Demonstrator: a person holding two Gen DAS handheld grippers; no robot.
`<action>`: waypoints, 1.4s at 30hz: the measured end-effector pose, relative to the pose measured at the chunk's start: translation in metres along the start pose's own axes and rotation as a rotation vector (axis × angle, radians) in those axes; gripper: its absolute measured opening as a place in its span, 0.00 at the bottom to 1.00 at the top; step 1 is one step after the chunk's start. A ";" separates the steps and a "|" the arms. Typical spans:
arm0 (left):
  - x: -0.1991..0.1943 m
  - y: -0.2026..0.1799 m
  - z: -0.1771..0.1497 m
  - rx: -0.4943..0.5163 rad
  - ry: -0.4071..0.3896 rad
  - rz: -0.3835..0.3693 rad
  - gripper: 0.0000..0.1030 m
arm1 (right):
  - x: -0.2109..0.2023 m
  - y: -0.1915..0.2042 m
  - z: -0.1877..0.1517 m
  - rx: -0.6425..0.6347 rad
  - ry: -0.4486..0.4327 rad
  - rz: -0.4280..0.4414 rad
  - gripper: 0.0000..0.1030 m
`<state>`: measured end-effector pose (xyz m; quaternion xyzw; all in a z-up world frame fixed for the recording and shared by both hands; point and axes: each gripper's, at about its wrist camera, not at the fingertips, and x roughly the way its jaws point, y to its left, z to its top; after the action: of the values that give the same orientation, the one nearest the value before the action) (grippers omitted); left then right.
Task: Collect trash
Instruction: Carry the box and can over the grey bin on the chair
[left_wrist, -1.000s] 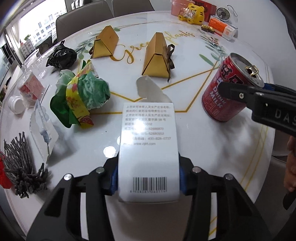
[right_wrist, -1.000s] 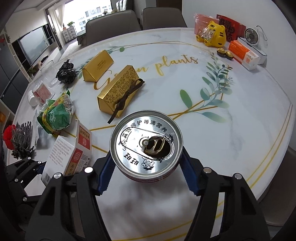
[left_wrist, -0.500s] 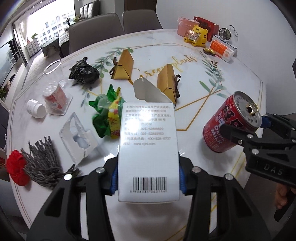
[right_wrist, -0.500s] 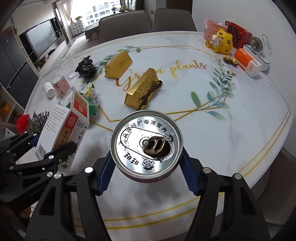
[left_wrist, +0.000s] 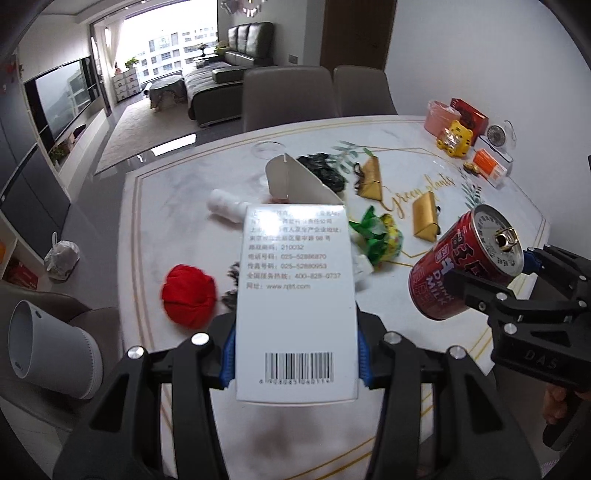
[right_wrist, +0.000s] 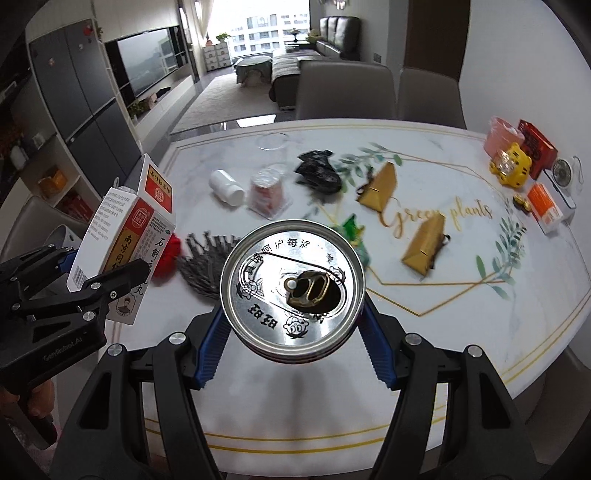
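Observation:
My left gripper is shut on a white medicine box with its top flap open, held up above the near edge of the marble table. The box also shows in the right wrist view. My right gripper is shut on a red drink can with an opened pull tab, held in the air to the right of the box; the can also shows in the left wrist view. On the table lie a green wrapper, a black bag and a crushed plastic cup.
A grey bin lies open-mouthed at lower left beside the table. A red flower, dark twigs, a white bottle and two gold boxes sit on the table. Keepsakes line the far right. Chairs stand behind.
Both grippers have risen and pulled back from the table with the box and the can still held. More of the room and the grey bin have come into view.

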<state>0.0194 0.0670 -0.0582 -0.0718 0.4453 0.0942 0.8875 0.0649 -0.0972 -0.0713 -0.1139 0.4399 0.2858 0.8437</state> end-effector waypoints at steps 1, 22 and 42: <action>-0.008 0.016 -0.003 -0.014 -0.009 0.015 0.47 | 0.000 0.018 0.004 -0.017 -0.006 0.014 0.62; -0.135 0.264 -0.112 -0.545 -0.043 0.422 0.47 | 0.032 0.313 0.045 -0.497 0.033 0.472 0.62; -0.138 0.551 -0.148 -0.508 -0.009 0.440 0.47 | 0.105 0.607 0.075 -0.475 0.072 0.495 0.62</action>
<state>-0.3034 0.5572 -0.0587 -0.1923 0.4085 0.3919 0.8016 -0.1911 0.4682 -0.0761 -0.2070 0.4047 0.5723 0.6825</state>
